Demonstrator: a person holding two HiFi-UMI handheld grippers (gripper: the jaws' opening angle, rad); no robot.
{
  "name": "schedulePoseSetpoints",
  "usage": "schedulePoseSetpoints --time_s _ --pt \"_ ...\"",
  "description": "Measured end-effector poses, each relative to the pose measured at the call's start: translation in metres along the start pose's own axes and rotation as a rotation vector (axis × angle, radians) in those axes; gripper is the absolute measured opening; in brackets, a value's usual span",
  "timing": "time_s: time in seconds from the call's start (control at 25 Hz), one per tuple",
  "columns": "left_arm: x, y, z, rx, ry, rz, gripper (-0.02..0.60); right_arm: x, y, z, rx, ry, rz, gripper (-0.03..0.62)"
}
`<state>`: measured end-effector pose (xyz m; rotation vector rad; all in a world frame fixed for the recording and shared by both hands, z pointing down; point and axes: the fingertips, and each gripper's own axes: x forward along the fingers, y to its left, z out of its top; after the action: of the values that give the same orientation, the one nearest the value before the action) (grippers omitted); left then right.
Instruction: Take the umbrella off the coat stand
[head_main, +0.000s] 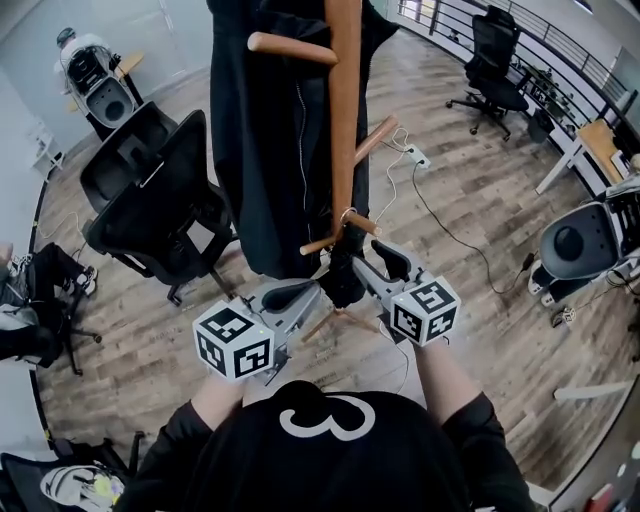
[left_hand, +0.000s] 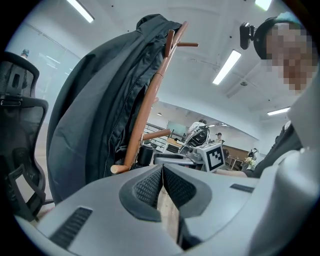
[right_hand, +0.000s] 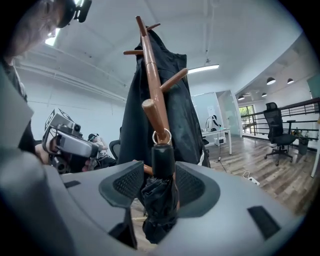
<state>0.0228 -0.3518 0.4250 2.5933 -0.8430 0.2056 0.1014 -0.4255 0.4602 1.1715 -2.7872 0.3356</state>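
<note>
**Umbrella bracketed, not gripped**

Right gripper fingers wide apart, folded umbrella between them, unpinched. Its ring hangs on a peg of the coat stand at 12 o'clock. Close on the handle, lift ring along the peg. Left gripper fingers together, empty. Jacket behind may snag; office chair at 10 o'clock.

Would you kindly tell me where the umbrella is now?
In the right gripper view the umbrella hangs centrally from the coat stand, between the open jaws of the right hand-held gripper.
</note>
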Motion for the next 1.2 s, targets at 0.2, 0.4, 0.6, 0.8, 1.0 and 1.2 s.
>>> schedulePoseSetpoints --time_s 0.2,0.4,0.6,0.8,1.0,1.2 --pt "0.006 0.013 -0.008 -0.029 0.02 0.015 0.017 0.016 -0.007 -0.004 0.002 0.013 0.003 0.189" --pt "0.008 0.027 -0.009 -0.047 0.031 0.03 0.017 0.027 -0.009 -0.004 0.009 0.008 0.009 0.189" --pt "0.007 0.032 -0.009 -0.058 0.037 0.042 0.017 0.031 -0.008 -0.005 0.011 0.011 0.023 0.189" --pt "0.01 0.038 -0.016 -0.07 0.048 0.045 0.017 0.034 -0.007 -0.008 0.009 0.013 0.026 0.189" --pt "0.012 0.039 -0.012 -0.066 0.045 0.032 0.017 0.036 -0.006 -0.007 0.005 0.016 0.034 0.189" --pt "0.012 0.041 -0.014 -0.071 0.055 0.026 0.017 0.037 -0.007 -0.008 0.017 0.019 0.053 0.189"
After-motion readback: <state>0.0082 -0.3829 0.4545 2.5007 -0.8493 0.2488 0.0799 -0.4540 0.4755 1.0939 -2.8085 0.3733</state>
